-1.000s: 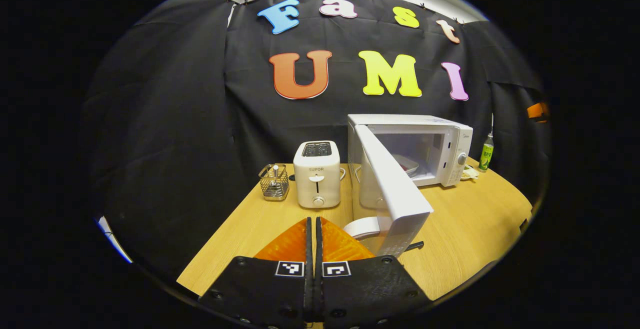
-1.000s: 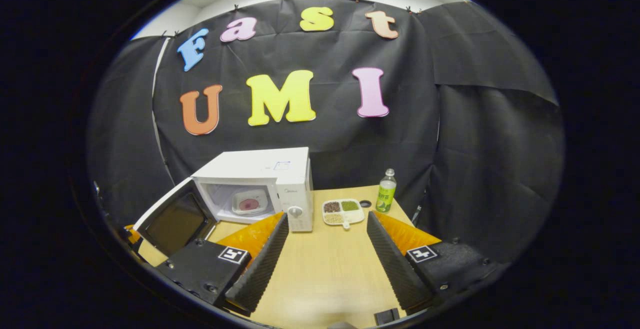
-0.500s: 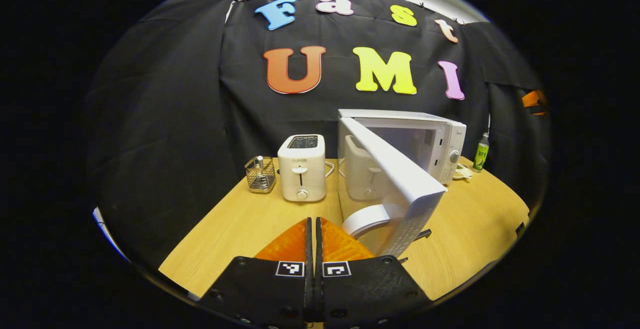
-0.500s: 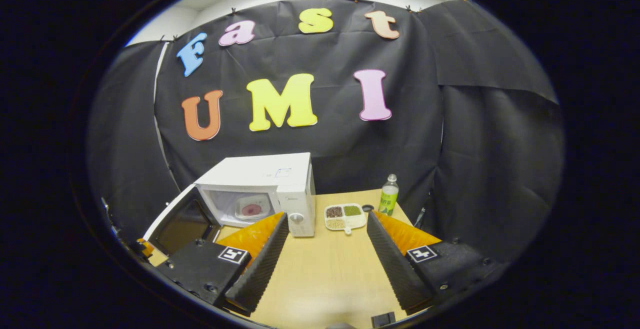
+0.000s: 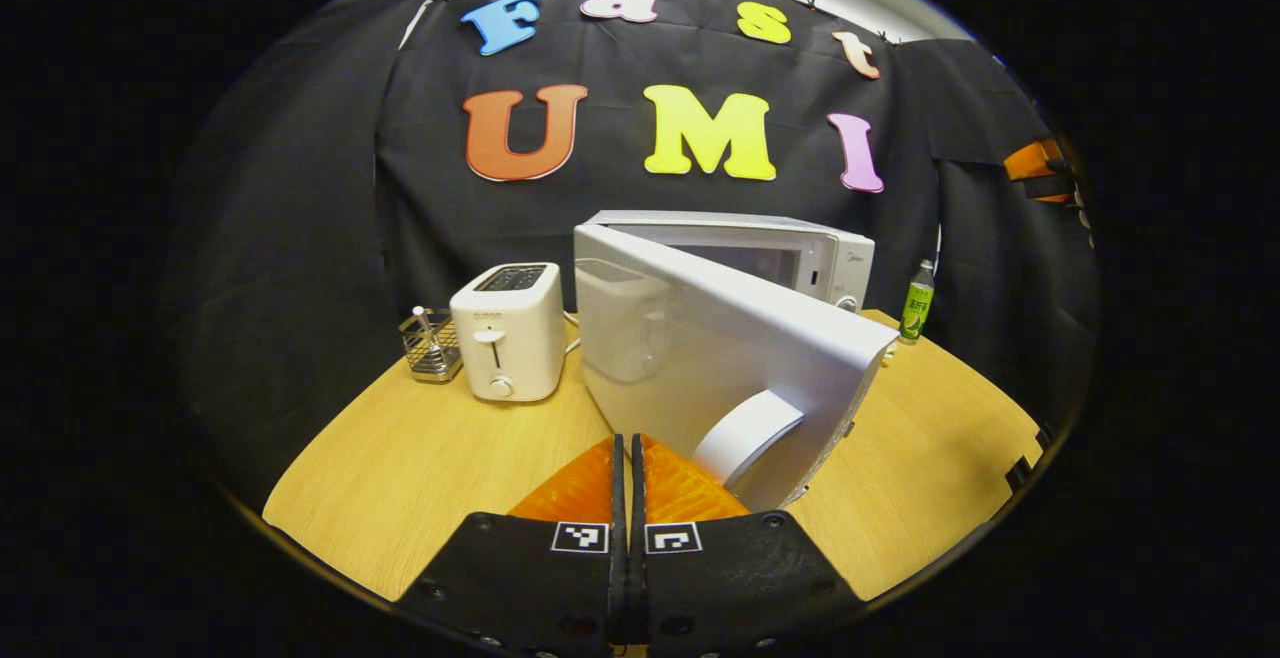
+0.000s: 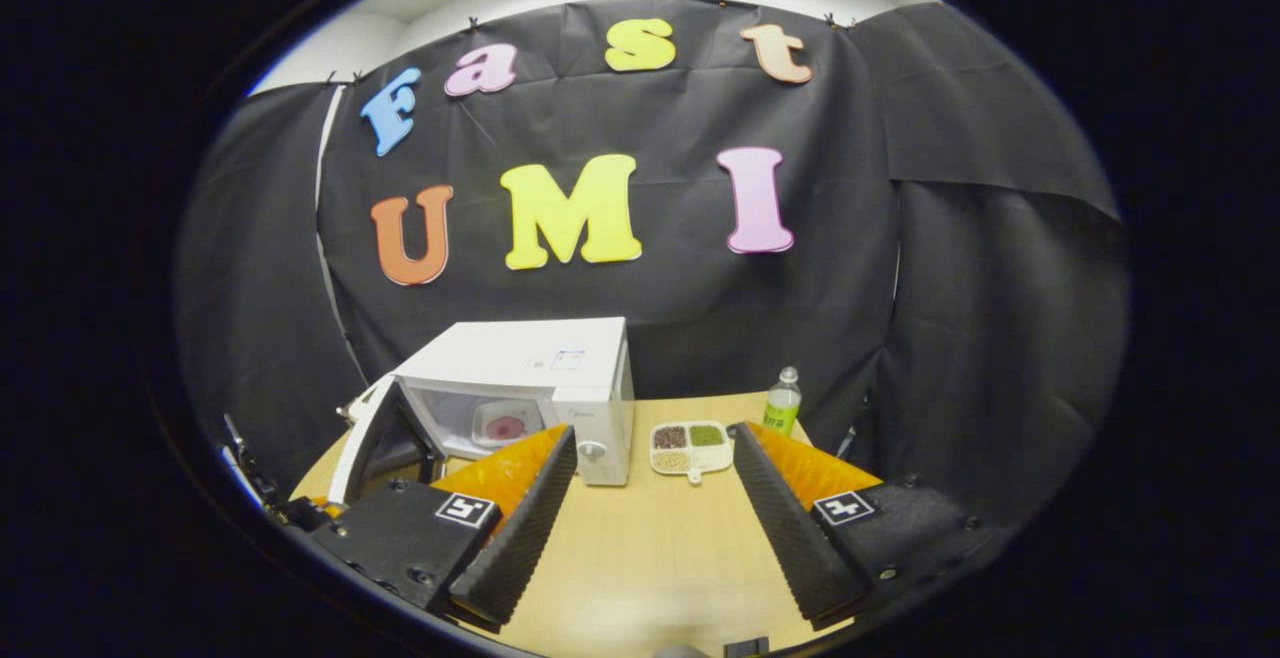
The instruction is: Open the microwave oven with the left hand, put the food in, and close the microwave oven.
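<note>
Door: the microwave door [image 5: 720, 348] has swung further toward shut over the last second; it now hides nearly all of the opening in the left gripper view, where a second ago the inside was open to see.
Left tongs [image 5: 627, 473]: pressed together with nothing between them, tips just beside the door's curved handle [image 5: 748, 435], which lies ahead and slightly to their right; whether they touch it I cannot tell.
Food: the plate [image 6: 502, 425] sits inside the microwave [image 6: 530, 388], ahead and to the left of the right tongs.
Right tongs [image 6: 648, 513]: spread wide and empty, hanging above the counter [image 6: 650, 558], well apart from the microwave.
Meaning: loading looks done; closing is under way, and the door likely needs a final push to latch.
Nearby: a toaster [image 5: 507, 330] stands ahead-left of the left tongs; a divided snack tray [image 6: 690, 447] and a bottle [image 6: 782, 401] lie ahead of the right tongs.
</note>
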A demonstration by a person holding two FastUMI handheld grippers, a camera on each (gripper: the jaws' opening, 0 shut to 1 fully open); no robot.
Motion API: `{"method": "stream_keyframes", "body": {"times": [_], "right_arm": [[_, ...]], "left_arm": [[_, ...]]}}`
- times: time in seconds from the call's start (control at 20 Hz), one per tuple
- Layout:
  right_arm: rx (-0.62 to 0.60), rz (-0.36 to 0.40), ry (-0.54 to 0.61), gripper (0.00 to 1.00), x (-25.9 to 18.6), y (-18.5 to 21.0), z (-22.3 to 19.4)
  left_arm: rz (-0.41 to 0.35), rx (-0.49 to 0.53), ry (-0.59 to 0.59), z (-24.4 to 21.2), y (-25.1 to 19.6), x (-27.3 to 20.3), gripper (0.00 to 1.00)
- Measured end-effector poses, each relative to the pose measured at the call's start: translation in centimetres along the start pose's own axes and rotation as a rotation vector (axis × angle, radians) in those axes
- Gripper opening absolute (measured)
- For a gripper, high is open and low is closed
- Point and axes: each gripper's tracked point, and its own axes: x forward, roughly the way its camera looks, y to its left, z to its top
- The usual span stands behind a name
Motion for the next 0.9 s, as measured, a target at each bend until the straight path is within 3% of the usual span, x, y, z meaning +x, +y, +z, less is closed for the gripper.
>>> {"method": "stream_keyframes", "body": {"times": [0.05, 0.1, 0.2, 0.25, 0.3, 0.35, 0.4, 0.45, 0.5, 0.75, 0.8, 0.85, 0.9], "right_arm": [[-0.002, 0.000, 0.003, 0.91, -0.1, -0.2, 0.0], [-0.004, 0.003, 0.003, 1.00, -0.1, -0.4, 0.2], [0.010, 0.014, 0.007, 1.00, -0.1, -0.6, 0.4], [0.026, 0.026, 0.011, 0.91, -0.1, -0.6, 0.5], [0.031, 0.030, 0.012, 1.00, 0.0, -0.8, 0.7], [0.026, 0.025, 0.008, 1.00, 0.1, -1.3, 1.0], [0.018, 0.023, 0.005, 0.91, 0.1, -1.6, 1.4], [0.012, 0.024, 0.002, 0.91, 0.2, -1.9, 1.5], [0.009, 0.026, 0.002, 1.00, 0.1, -2.2, 1.6], [0.035, 0.028, 0.005, 1.00, 0.3, -3.8, 2.3], [0.038, 0.024, 0.005, 0.91, 0.3, -4.3, 2.4], [0.038, 0.020, 0.002, 1.00, 0.4, -4.6, 2.4], [0.037, 0.014, -0.002, 1.00, 0.5, -5.0, 2.5]], "left_arm": [[-0.016, 0.004, -0.003, 0.1, -0.9, 0.5, 0.00], [-0.030, 0.014, -0.005, 0.5, -1.9, 1.1, 0.00], [-0.049, 0.040, -0.013, 1.1, -3.7, 2.3, 0.00], [-0.060, 0.054, -0.017, 1.3, -4.4, 2.8, 0.00], [-0.071, 0.064, -0.019, 1.6, -5.2, 3.5, 0.00], [-0.084, 0.071, -0.024, 2.0, -6.1, 4.1, 0.00], [-0.098, 0.075, -0.028, 2.3, -7.0, 4.6, 0.00], [-0.112, 0.080, -0.030, 2.6, -7.8, 5.2, 0.00], [-0.121, 0.087, -0.033, 2.8, -8.7, 5.9, 0.00], [-0.167, 0.103, -0.046, 4.0, -12.3, 9.2, 0.00], [-0.175, 0.107, -0.045, 4.2, -12.9, 9.9, 0.00], [-0.178, 0.113, -0.045, 4.4, -13.4, 10.6, 0.00], [-0.186, 0.115, -0.047, 4.6, -13.9, 11.3, 0.00]]}}
